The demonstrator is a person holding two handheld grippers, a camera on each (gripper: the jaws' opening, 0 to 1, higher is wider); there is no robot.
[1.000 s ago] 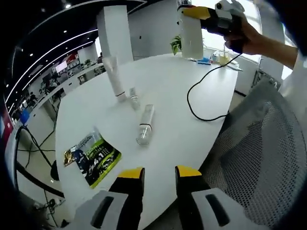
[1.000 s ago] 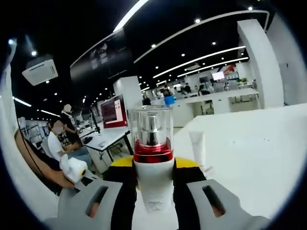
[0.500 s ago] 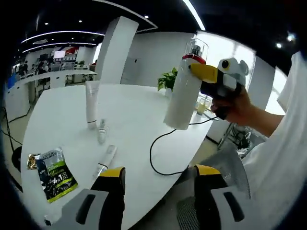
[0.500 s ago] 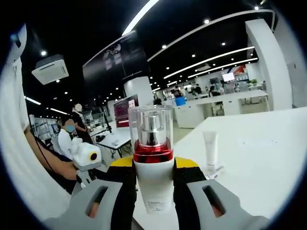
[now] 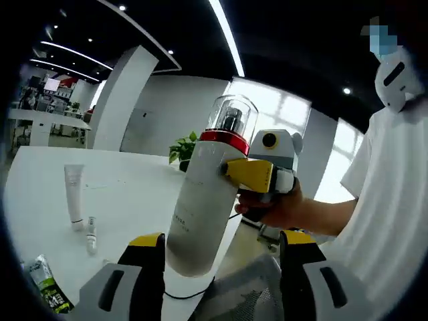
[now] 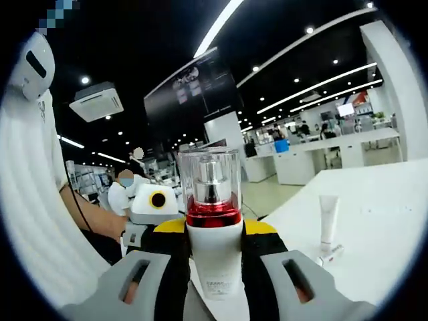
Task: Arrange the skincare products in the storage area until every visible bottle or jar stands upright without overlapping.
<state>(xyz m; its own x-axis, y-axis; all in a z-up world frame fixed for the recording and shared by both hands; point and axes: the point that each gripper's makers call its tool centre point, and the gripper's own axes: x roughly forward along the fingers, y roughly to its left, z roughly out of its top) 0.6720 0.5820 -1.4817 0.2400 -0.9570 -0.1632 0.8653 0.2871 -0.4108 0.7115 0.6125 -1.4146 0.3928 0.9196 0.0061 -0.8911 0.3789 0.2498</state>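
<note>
Tall white pump bottle [image 6: 212, 251] with red collar and clear cap, upright, clamped in right gripper [image 6: 212, 234] fingers; left gripper [image 5: 217, 244] fingers apart

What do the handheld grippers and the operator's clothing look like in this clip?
Both the left gripper and the right gripper have grey bodies with slotted sides and yellow-capped black jaws. A black cable trails below. The person wears a white short sleeve.
</note>
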